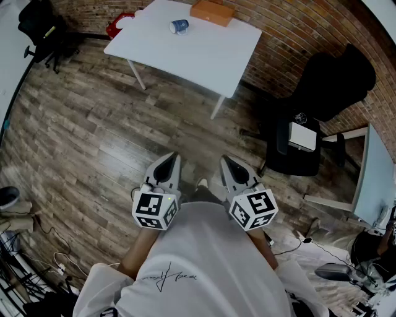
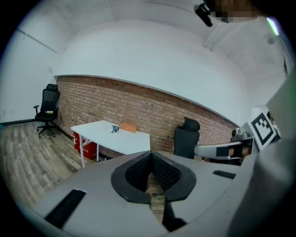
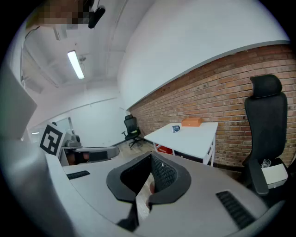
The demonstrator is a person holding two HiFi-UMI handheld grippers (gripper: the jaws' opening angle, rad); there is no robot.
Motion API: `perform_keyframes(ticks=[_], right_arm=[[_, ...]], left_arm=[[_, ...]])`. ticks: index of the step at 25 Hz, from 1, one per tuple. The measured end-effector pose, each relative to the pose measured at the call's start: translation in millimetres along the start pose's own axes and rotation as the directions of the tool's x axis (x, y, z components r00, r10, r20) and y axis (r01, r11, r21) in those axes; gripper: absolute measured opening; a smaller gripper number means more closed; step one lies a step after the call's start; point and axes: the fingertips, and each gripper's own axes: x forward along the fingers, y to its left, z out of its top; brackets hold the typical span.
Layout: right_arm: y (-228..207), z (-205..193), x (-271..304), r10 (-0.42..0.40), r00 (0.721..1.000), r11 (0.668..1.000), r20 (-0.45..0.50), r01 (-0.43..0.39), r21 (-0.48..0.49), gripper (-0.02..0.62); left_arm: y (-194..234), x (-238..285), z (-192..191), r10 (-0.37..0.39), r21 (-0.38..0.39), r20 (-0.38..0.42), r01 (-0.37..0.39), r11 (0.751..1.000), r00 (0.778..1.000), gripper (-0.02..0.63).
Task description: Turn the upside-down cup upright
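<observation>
**A:** How far along is this?

**B:** Not begun, I'd say. The white bench [image 1: 204,56] stands well apart from the person, across the wooden floor. The left gripper [image 1: 169,160] and right gripper [image 1: 228,162] hang close to the body, each with its jaws together on nothing.

**A:** And the cup?

**B:** The cup [image 1: 179,26] is on the bench near its far edge, beside an orange box [image 1: 212,12]. The approach, grasp and turn all remain.

**A:** Anything unclear?

**B:** The cup is too small to tell which way it faces.

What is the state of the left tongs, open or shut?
Shut: the left gripper view shows the grey left tongs closed together, nothing held between them.
</observation>
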Motion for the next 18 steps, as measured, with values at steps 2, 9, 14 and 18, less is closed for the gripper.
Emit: perform_keyframes(ticks=[2,9,14,18], right_arm=[[-6,1,0,0.007,1.000,1.000,-0.002,-0.007,0.001,0.020],[-22,0,1,0.040,0.999,0.999,-0.014,-0.040,0.004,0.020],[-36,-3,-3,0.090,0.996,0.994,-0.019,-0.089,0.060,0.021],[-46,-6,-4,0.107,0.994,0.992,-0.024,-0.105,0.066,0.021]], left_arm=[[-3,5,0,0.005,0.001,-0.001,-0.005,1.000,1.000,0.009],[-12,20,-1,0.031,0.013,-0.005,-0.031,0.999,1.000,0.009],[-23,28,-6,0.051,-0.006,-0.011,-0.051,0.999,0.999,0.009],[-30,30,-12,0.070,-0.017,-0.021,-0.070,0.997,0.997,0.009]])
